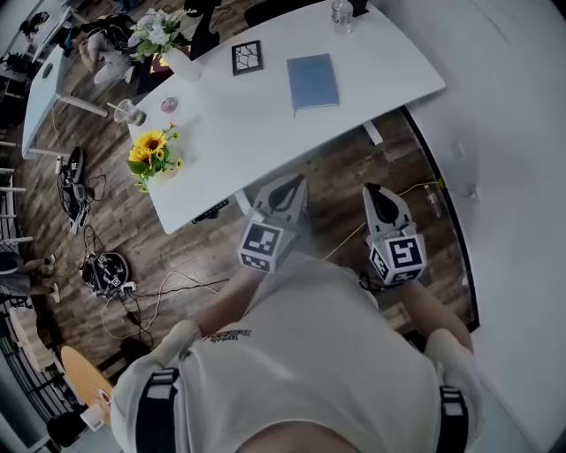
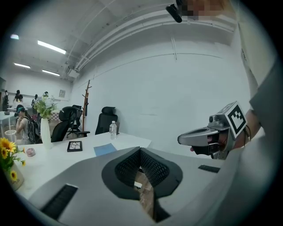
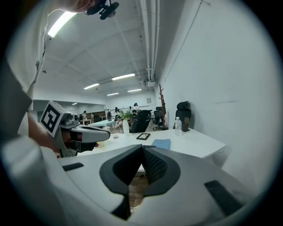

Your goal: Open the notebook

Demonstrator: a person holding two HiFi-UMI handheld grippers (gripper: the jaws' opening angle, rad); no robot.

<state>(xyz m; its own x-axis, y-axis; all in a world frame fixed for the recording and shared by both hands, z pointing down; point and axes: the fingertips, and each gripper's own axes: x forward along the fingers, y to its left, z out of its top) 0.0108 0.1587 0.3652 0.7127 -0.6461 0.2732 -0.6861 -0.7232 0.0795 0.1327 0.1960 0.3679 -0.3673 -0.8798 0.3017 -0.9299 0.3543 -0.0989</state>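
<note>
Head view: a person (image 1: 301, 354) stands short of a white table (image 1: 265, 133), with a gripper in each hand held side by side over the wooden floor (image 1: 345, 172), off the table's near edge.
Notebook: the blue notebook (image 1: 312, 82) lies flat and closed on the far part of the table, well apart from both grippers, with nothing touching it.
Left gripper: the left gripper (image 1: 294, 188) points toward the table; in the left gripper view its fingers (image 2: 126, 167) meet tip to tip with nothing between them, and only floor shows through the gap behind the tips.
Right gripper: the right gripper (image 1: 372, 193) points the same way, near the left one but not touching it; its fingers (image 3: 154, 165) are pressed together and hold nothing.
Beside the notebook: a black-framed picture (image 1: 247, 57) lies near it on the left, and a water bottle (image 1: 342, 13) stands beyond it at the far edge.
Elsewhere on the table: sunflowers (image 1: 150, 155) sit at the near left corner, a clear cup (image 1: 128, 112) stands by the left edge, and a vase (image 1: 181, 64) of white flowers stands farther back.
</note>
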